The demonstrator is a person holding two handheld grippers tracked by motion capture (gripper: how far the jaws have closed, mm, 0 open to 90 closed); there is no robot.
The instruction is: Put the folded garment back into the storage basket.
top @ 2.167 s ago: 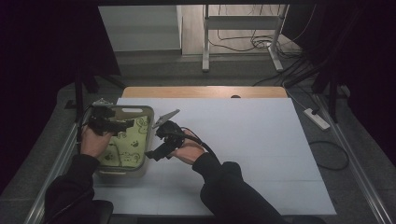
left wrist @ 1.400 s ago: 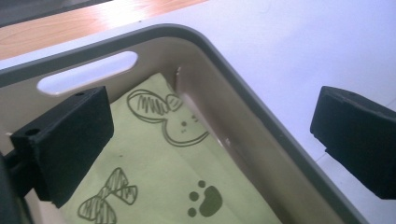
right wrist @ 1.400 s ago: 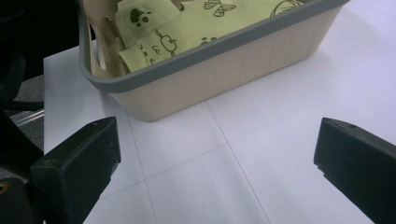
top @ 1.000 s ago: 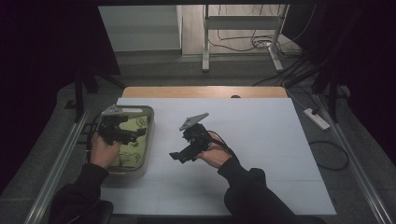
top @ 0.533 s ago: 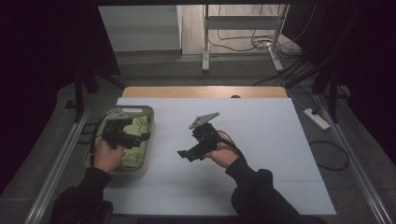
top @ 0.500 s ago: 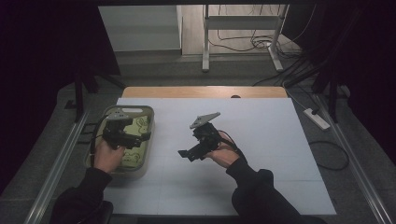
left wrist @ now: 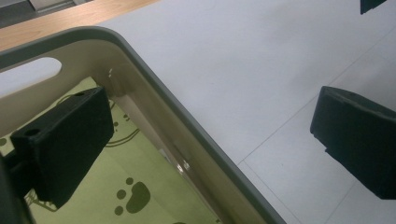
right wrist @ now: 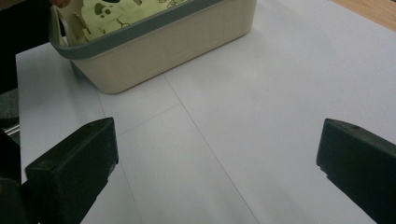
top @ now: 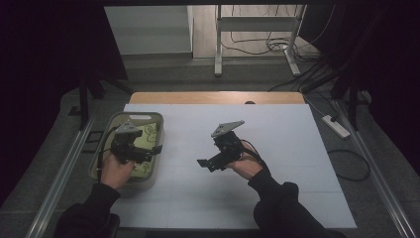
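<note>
High view shows a white bench [top: 277,148] with a wooden strip [top: 213,97] along its far edge, dark curtains to both sides and cables [top: 277,47] on the floor beyond. A beige basket [top: 148,181] with a green patterned lining sits at the bench's left edge. The left gripper [top: 148,152] hangs over the basket's right rim, jaws spread wide and empty. The right gripper [top: 207,164] hovers over bare bench near the middle, jaws also wide and empty. Right of it the white surface lies open.

Lab recording rig: dark curtains [top: 44,44], floor cables [top: 277,47], white-covered table [top: 277,129].
</note>
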